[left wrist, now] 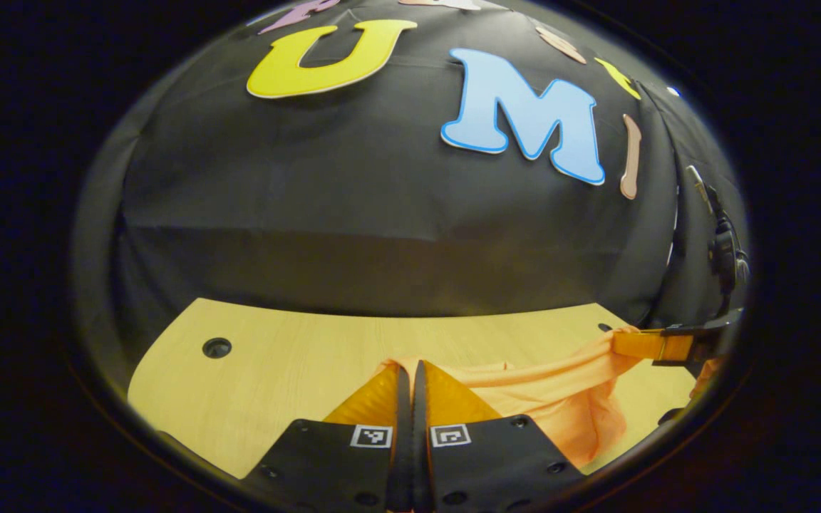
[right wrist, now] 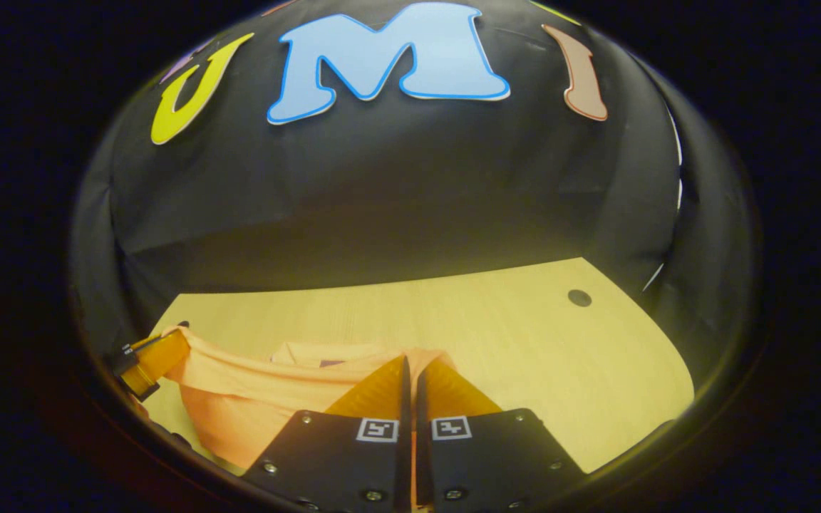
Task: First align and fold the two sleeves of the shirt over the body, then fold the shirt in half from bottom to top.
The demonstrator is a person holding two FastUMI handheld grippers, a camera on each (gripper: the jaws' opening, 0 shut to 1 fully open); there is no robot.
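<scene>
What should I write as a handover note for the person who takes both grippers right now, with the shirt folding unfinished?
Left gripper: shut on the orange shirt, pinching one edge.
Right gripper: shut on the shirt too, at the opposite edge.
The shirt hangs lifted between them above the wooden table, sagging in the middle.
Done: I cannot tell whether the sleeves are folded; the cloth is bunched.
Left: probably carry the held edge across, lay it flat, then check the sleeves and the final bottom-to-top fold.

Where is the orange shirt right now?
The orange shirt hangs above the wooden table, stretched between the left claw and right claw, both shut on its edge.
</scene>
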